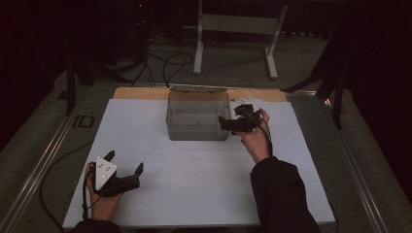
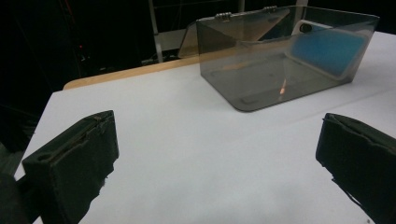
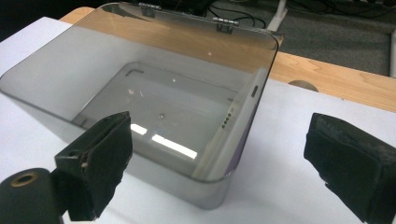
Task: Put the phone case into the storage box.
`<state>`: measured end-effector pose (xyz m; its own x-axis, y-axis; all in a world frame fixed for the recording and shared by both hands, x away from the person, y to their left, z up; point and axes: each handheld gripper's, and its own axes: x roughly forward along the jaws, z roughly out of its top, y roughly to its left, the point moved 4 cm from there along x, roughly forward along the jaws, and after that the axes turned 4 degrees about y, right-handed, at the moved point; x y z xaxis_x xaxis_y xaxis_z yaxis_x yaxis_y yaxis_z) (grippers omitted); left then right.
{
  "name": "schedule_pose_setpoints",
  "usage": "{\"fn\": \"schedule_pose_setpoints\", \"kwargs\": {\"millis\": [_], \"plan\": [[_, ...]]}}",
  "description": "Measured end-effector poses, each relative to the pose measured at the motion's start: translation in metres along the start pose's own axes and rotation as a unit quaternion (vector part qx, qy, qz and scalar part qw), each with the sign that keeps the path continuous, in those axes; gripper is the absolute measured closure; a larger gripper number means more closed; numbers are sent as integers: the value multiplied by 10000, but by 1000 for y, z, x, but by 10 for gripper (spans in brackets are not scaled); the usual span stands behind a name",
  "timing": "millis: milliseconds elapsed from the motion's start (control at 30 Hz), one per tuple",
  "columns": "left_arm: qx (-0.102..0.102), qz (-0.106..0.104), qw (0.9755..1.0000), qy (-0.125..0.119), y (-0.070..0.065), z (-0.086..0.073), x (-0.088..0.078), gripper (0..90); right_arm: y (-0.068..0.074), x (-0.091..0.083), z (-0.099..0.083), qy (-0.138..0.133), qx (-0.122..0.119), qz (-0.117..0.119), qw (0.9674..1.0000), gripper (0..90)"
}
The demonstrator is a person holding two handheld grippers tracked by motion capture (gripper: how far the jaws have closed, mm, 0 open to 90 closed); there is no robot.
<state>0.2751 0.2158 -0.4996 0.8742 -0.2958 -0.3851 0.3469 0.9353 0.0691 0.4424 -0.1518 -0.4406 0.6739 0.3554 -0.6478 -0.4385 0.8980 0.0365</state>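
My right gripper [image 1: 227, 123] stands wide open and empty at the right wall of the clear box [image 1: 197, 127]; the phone [image 3: 233, 128] leans inside that wall, so I judge it delivered. My left gripper [image 1: 125, 163], open too, rests well short of the box. Closing the lid looks left. Dim light blurs the phone's details.

Smoky, see-through plastic box [image 3: 140, 100], smooth and glossy, with small metal hinges [image 3: 226, 23]. Inside, phone [image 2: 327, 49] with glossy blue back. Matt white sheet [image 1: 194, 160] over pale wood tabletop [image 3: 327, 77]. Matt, slightly rough black jaw pads [image 3: 100, 154].
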Motion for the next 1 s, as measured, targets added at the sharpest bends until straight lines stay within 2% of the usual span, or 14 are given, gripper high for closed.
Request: {"fn": "schedule_pose_setpoints", "kwargs": {"millis": [400,500,667,700,767,867,1000], "plan": [[-5,5,10000,53,0,0,1,2,-7,-19,-25,-190,-142,200,9995,79],[-2,5,10000,65,0,0,1,1,-7,-25,-31,-245,-211,216,9992,79],[-16,10,10000,83,0,0,1,2,-6,-32,-43,-367,-326,379,9981,79],[-25,11,10000,76,1,0,1,2,-6,-35,-47,-369,-405,392,9977,79],[-22,9,10000,82,2,0,1,2,-6,-37,-49,-433,-458,416,9971,79],[-34,-25,10000,87,2,0,1,2,-7,-43,-54,-384,-577,357,9970,79],[-10,-48,10000,79,2,1,1,2,-7,-54,-58,-491,-615,402,9961,79]]}}
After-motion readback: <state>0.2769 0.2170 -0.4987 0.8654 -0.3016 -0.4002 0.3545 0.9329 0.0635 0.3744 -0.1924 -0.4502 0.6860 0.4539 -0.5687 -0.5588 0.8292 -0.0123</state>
